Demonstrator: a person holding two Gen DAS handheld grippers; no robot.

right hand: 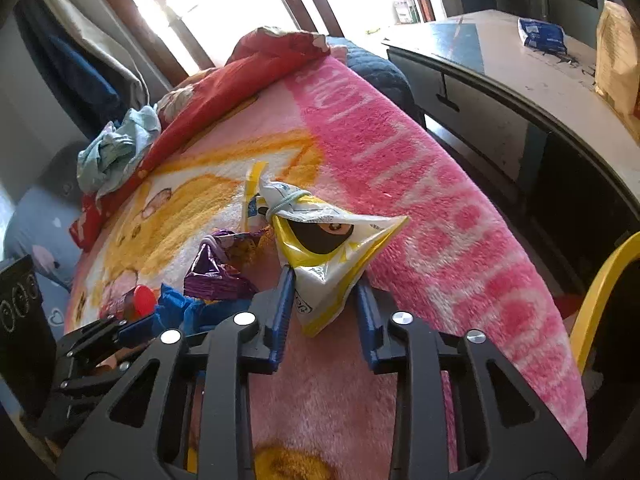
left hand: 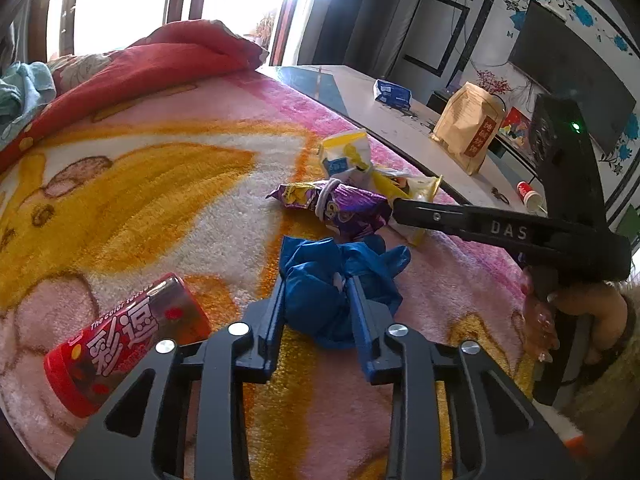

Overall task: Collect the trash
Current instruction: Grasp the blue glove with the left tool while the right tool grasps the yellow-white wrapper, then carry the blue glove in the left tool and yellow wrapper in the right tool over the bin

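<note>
The left claw (left hand: 318, 300) points steeply down at the bed and is clenched on a crumpled blue plastic glove (left hand: 336, 280), its blue fingers (left hand: 276, 312) pressing the wad from both sides. The glove rests on the pink and yellow plush blanket (left hand: 140, 184) that covers the bed.

The right claw (right hand: 326, 300) also points down at an angle and is clenched on the near end of a yellow and white snack bag (right hand: 324, 248), which is tied off with a band at its far end. In the left wrist view this claw reaches in from the right, and the person's hand (left hand: 576, 316) wraps its handle at the right edge.

A purple snack wrapper (left hand: 336, 204), bound with a band, lies between the glove and the yellow and white bag, just beyond the glove. A red candy tube (left hand: 128, 340) lies on the blanket left of the left claw, apart from it.

A red quilt (left hand: 160, 64) is bunched at the far end of the bed. To the right of the bed stands a worktop (left hand: 360, 92) carrying a blue tissue pack (left hand: 392, 94) and a tan paper bag (left hand: 468, 128).
</note>
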